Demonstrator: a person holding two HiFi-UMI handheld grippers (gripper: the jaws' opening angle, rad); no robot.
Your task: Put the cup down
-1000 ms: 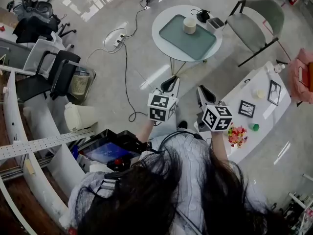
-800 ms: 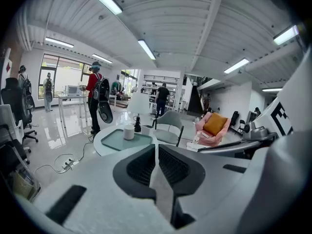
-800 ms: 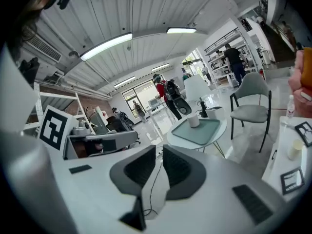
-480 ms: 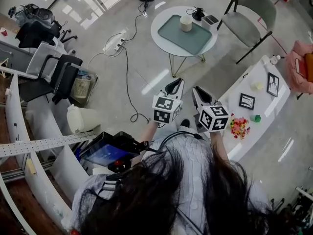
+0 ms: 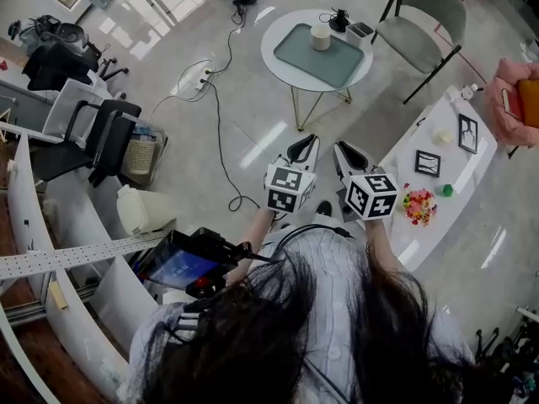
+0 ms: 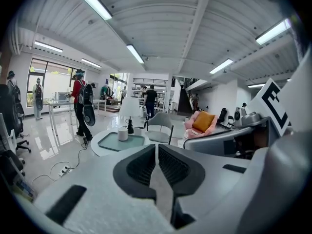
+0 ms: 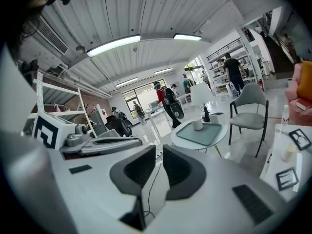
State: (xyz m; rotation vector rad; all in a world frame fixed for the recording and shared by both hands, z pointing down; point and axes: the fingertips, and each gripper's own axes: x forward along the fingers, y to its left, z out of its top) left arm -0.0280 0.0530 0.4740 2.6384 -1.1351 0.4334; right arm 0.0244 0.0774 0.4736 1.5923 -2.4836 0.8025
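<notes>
A white cup [image 5: 320, 38] stands on a grey-green tray [image 5: 324, 57] on the round white table [image 5: 278, 61], well ahead of me across the floor. It also shows small in the left gripper view, cup [image 6: 122, 134], and in the right gripper view, cup [image 7: 197, 125]. My left gripper [image 5: 301, 150] and right gripper [image 5: 347, 156] are held side by side in the air, far short of the table. Both point towards it. The left gripper [image 6: 156, 150] is shut with nothing between its pads. The right gripper [image 7: 159, 155] is also shut and holds nothing.
A grey chair [image 5: 421, 23] stands right of the round table. A white side table [image 5: 396, 162] with picture frames is close on my right. A black cable [image 5: 221, 116] runs over the floor. Black office chairs [image 5: 93, 124] line the left, and people [image 6: 83, 106] stand far off.
Both grippers have drifted a little with the person towards the round table and closer to each other. Their jaws look the same as before.
</notes>
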